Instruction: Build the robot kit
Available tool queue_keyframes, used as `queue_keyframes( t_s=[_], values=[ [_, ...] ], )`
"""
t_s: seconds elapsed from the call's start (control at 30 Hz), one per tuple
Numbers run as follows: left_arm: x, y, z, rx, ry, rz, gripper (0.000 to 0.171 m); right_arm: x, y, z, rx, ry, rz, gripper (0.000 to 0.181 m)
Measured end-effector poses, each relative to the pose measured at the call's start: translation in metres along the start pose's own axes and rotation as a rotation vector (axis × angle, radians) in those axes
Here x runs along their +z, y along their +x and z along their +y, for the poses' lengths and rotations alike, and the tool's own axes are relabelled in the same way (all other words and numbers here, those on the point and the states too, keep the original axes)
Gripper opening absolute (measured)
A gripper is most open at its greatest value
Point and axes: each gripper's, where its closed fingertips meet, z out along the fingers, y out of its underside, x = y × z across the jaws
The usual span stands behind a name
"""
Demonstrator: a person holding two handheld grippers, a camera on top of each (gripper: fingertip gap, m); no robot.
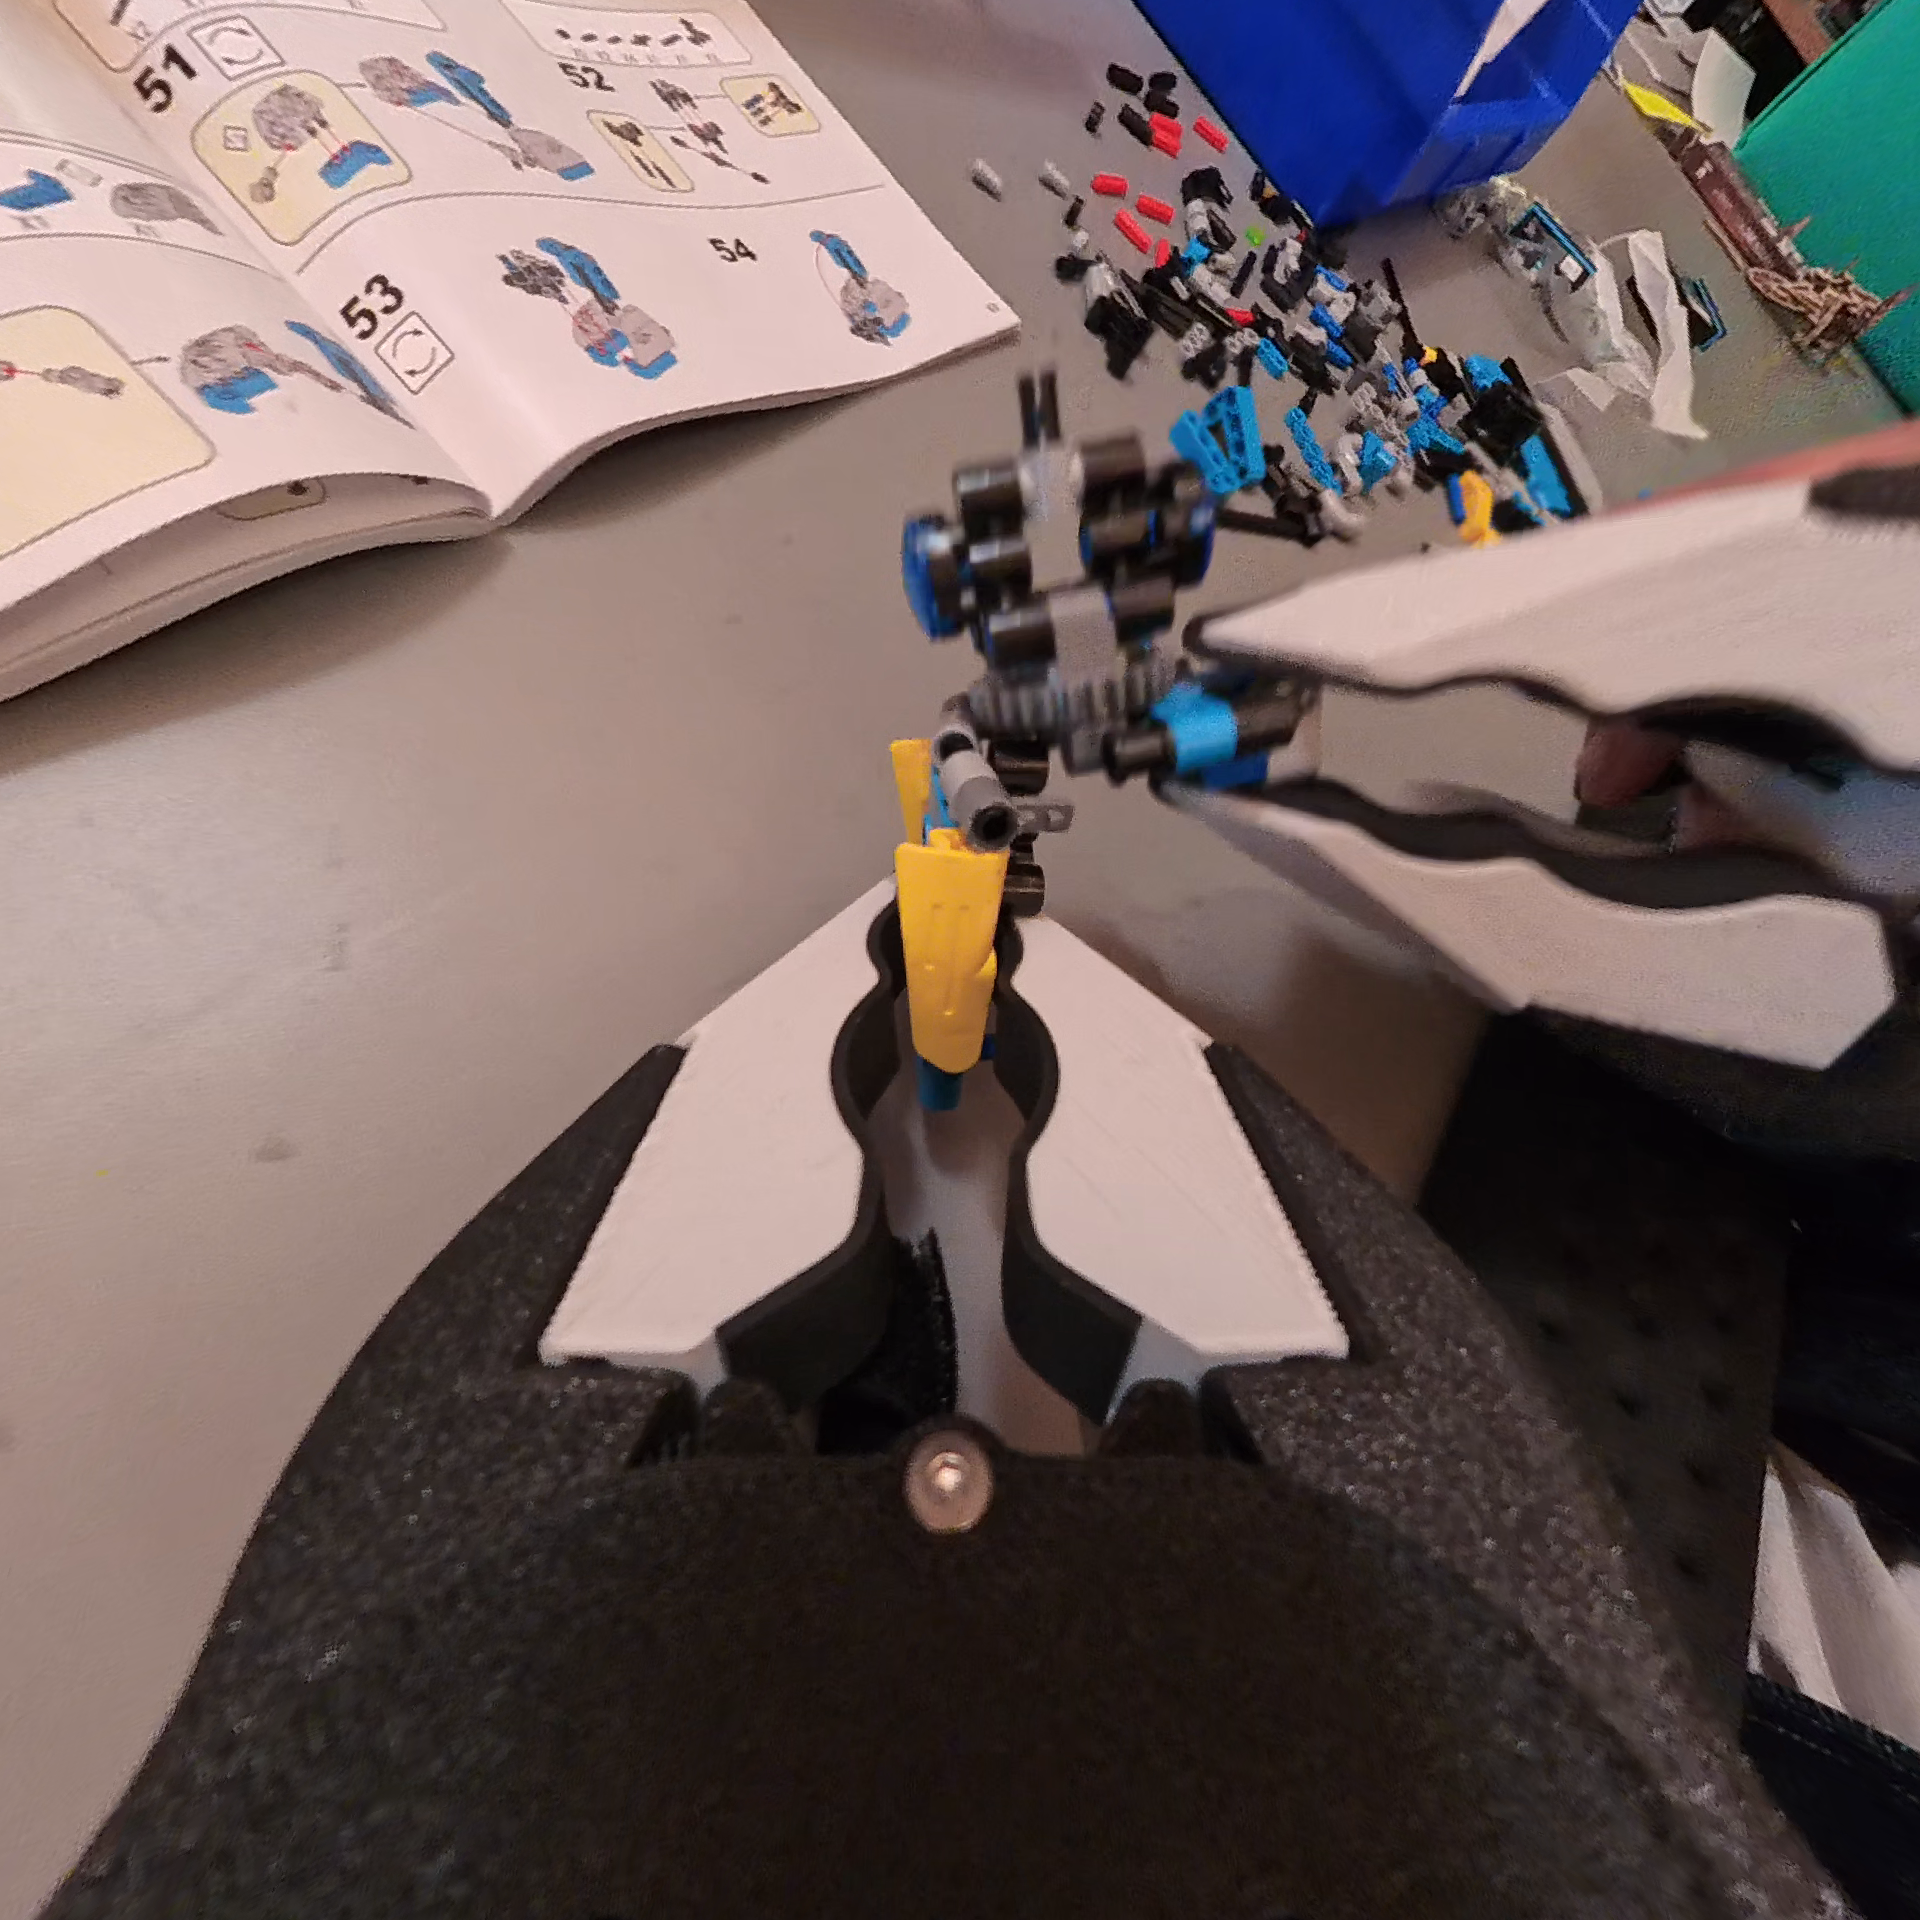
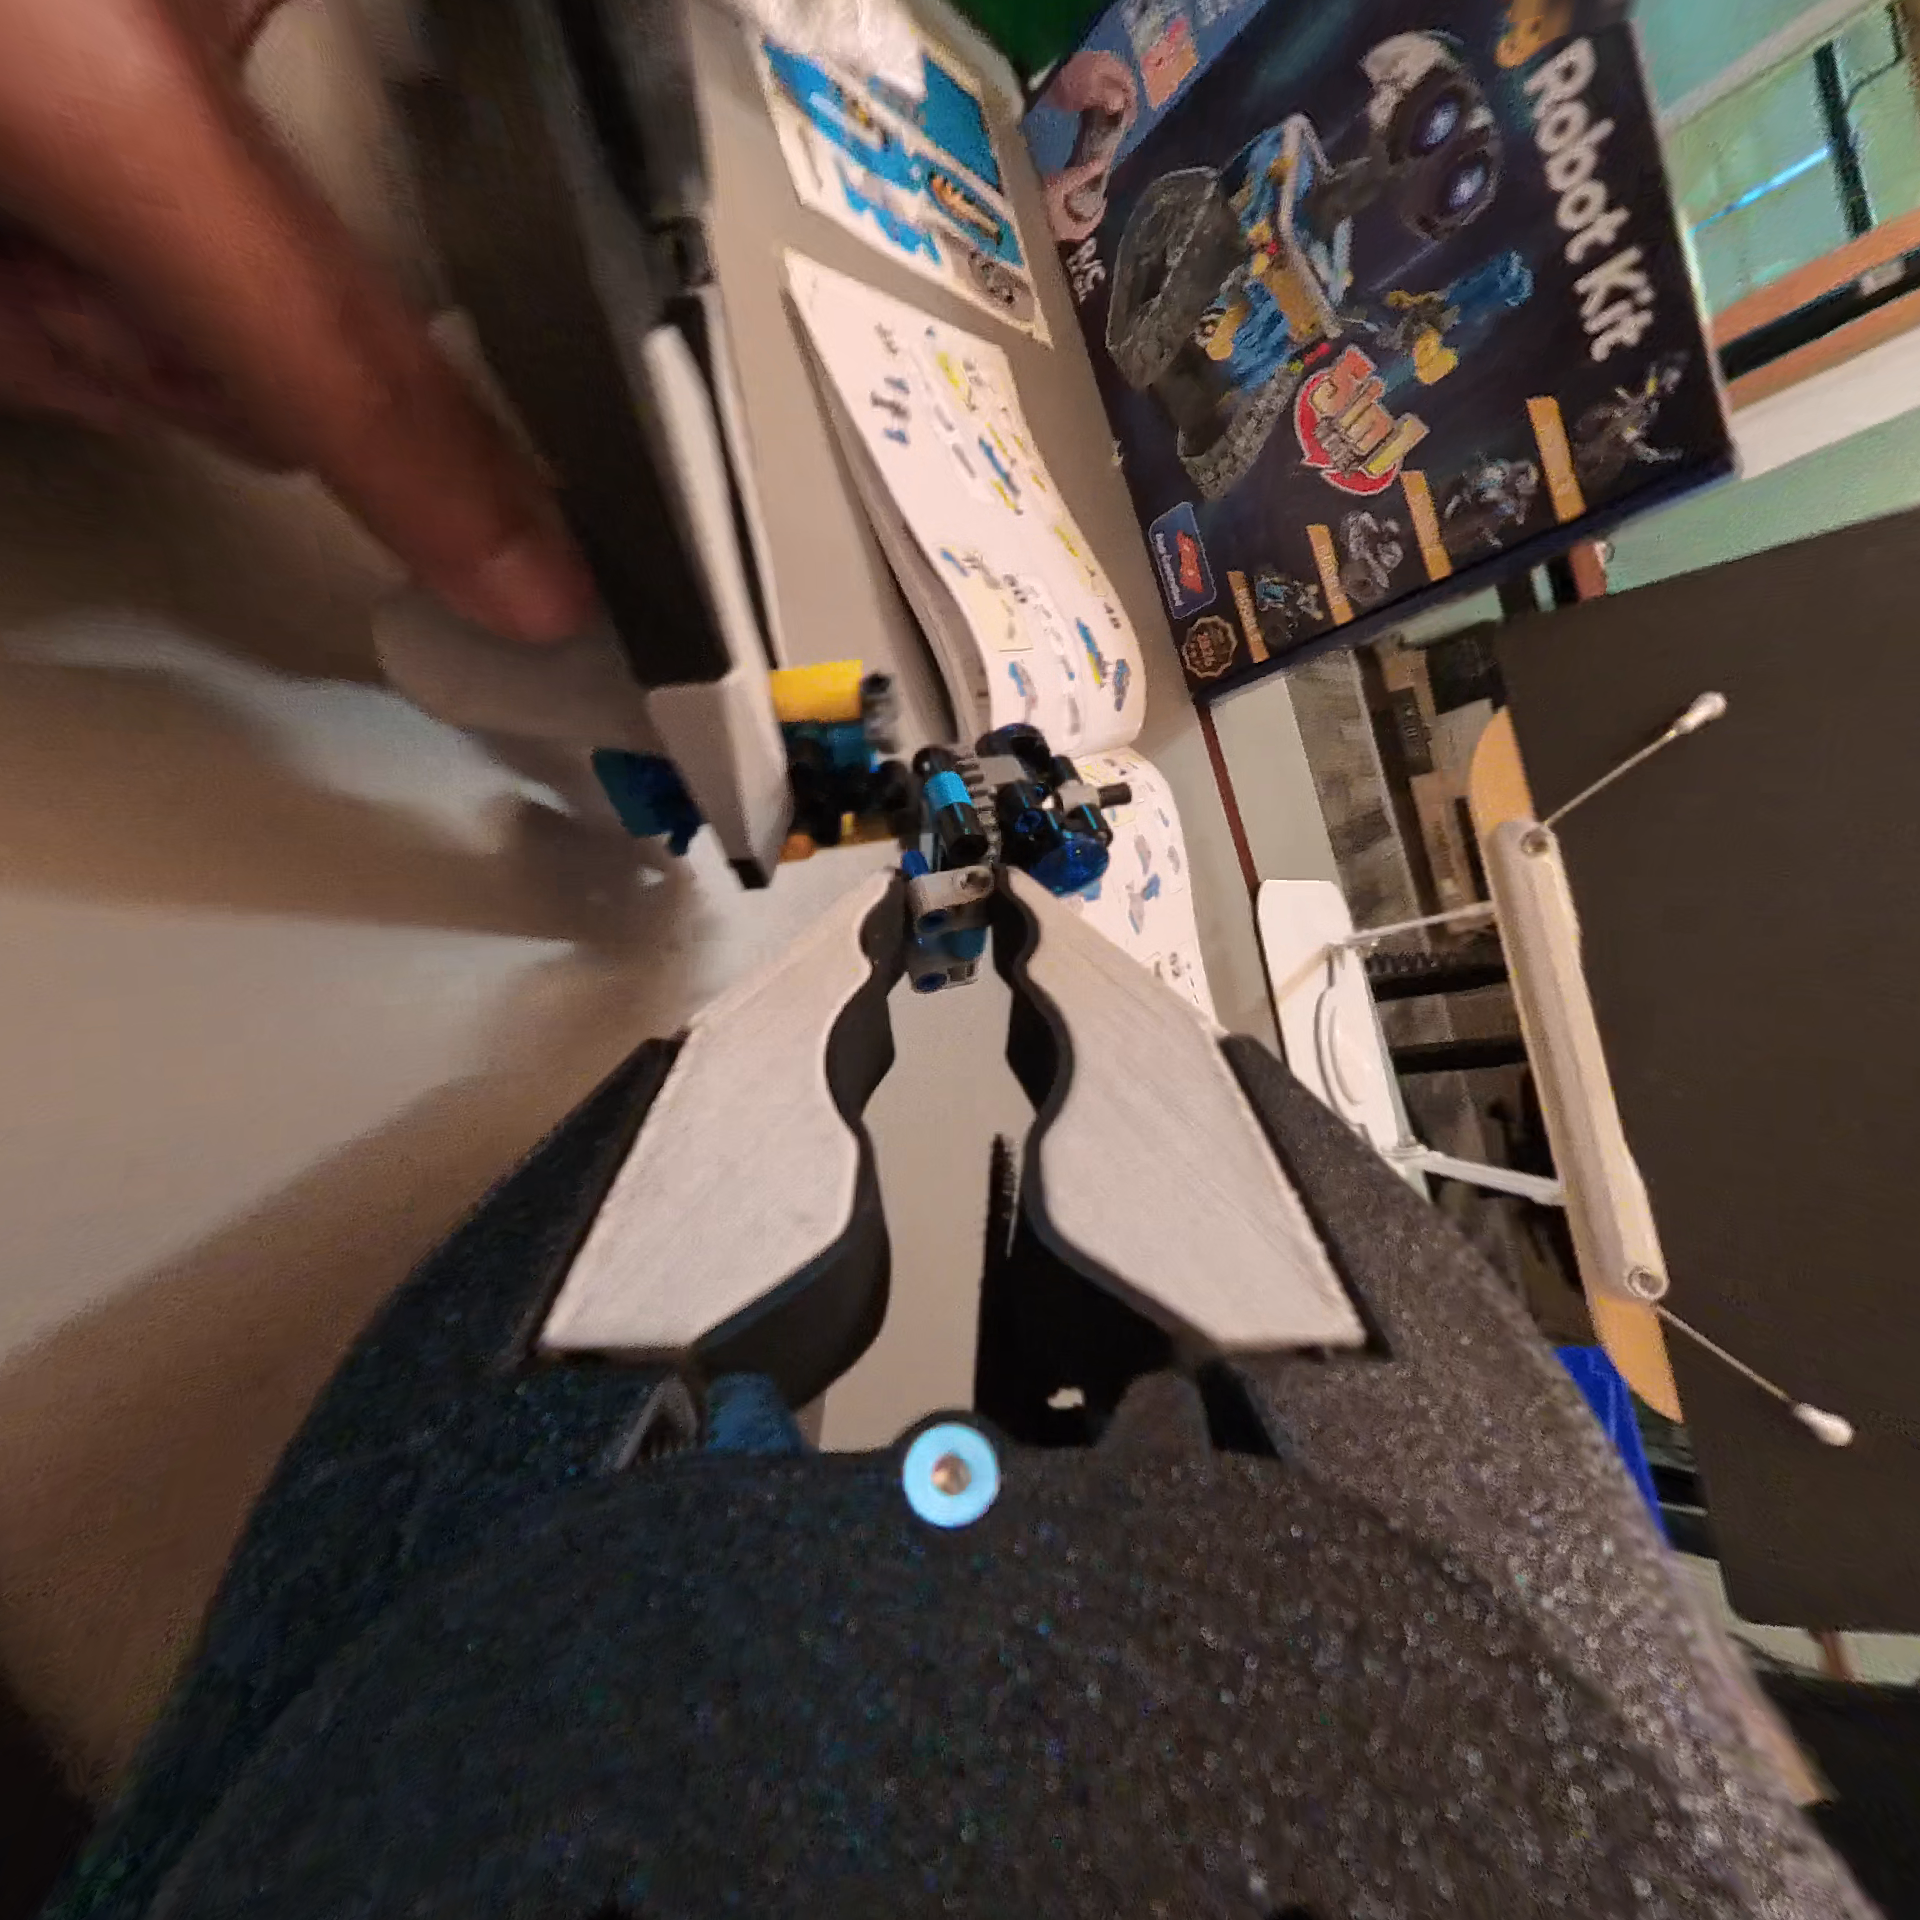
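My left gripper (image 1: 951,914) is shut on a yellow and blue brick piece (image 1: 943,956), held above the grey table. My right gripper (image 2: 948,904) is shut on a black, grey and blue brick assembly (image 2: 987,810) with a gear. In the left wrist view the right gripper (image 1: 1184,717) comes in from the right, holding that assembly (image 1: 1060,592) just above the yellow piece. The two sub-assemblies meet or nearly touch at a grey connector (image 1: 971,795). In the right wrist view the left gripper (image 2: 727,769) and a hand (image 2: 312,364) show at left, blurred.
An open instruction booklet (image 1: 436,281) lies at the left. A pile of loose black, blue and red bricks (image 1: 1268,301) lies at the back, by a blue bin (image 1: 1392,94). A dark product box (image 2: 1382,312) stands behind the booklet (image 2: 1018,540). The left gripper's tips are roughly 5 cm from the right gripper's.
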Motion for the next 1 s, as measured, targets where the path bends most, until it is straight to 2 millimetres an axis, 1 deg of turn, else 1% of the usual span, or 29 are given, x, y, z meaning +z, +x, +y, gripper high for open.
queue_keyframes(
  t_s=[0.03, 0.17, 0.23, 0.3, 0.33, 0.5, 0.6, 0.67, 0.77, 0.83, 0.93, 1.0],
  values=[
    [0.0, -0.002, 0.0, -0.009, 0.0, -0.005, 0.011, 0.002, -0.004, 0.001, -0.023, -0.009, 0.006, 0.015],
    [0.002, 0.0, 0.002, -0.026, -0.012, 0.013, 0.011, 0.003, -0.007, -0.003, -0.071, -0.03, 0.062, 0.014],
    [0.003, -0.001, 0.004, -0.024, -0.023, 0.008, 0.011, 0.007, -0.006, 0.002, -0.172, -0.077, 0.119, 0.015],
    [0.004, -0.001, 0.004, -0.029, -0.026, 0.01, 0.01, 0.008, -0.008, -0.003, -0.273, -0.062, 0.17, 0.015],
    [0.004, -0.001, 0.005, -0.02, -0.029, 0.004, 0.011, 0.008, -0.009, -0.004, -0.288, -0.065, 0.184, 0.015],
    [0.004, -0.001, 0.005, 0.011, -0.032, -0.011, 0.011, 0.01, -0.009, -0.001, -0.189, -0.044, 0.136, 0.015],
    [0.003, -0.002, 0.003, 0.116, -0.034, -0.064, 0.01, 0.011, -0.007, 0.0, -0.182, -0.03, 0.147, 0.015],
    [0.003, -0.004, 0.005, 0.157, -0.044, -0.092, 0.011, 0.012, -0.008, -0.001, -0.165, 0.006, 0.117, 0.014],
    [0.005, -0.002, 0.007, 0.127, -0.053, -0.066, 0.011, 0.011, -0.008, 0.0, -0.107, 0.049, 0.073, 0.015],
    [0.006, -0.005, 0.01, 0.099, -0.072, -0.068, 0.011, 0.012, -0.012, 0.0, -0.083, 0.048, 0.043, 0.015],
    [0.004, -0.01, 0.008, 0.069, -0.055, -0.079, 0.011, 0.011, -0.011, 0.001, -0.1, 0.041, 0.056, 0.015],
    [0.001, -0.011, 0.004, 0.057, -0.031, -0.076, 0.011, 0.009, -0.005, 0.005, -0.088, 0.034, 0.072, 0.015]
  ],
)
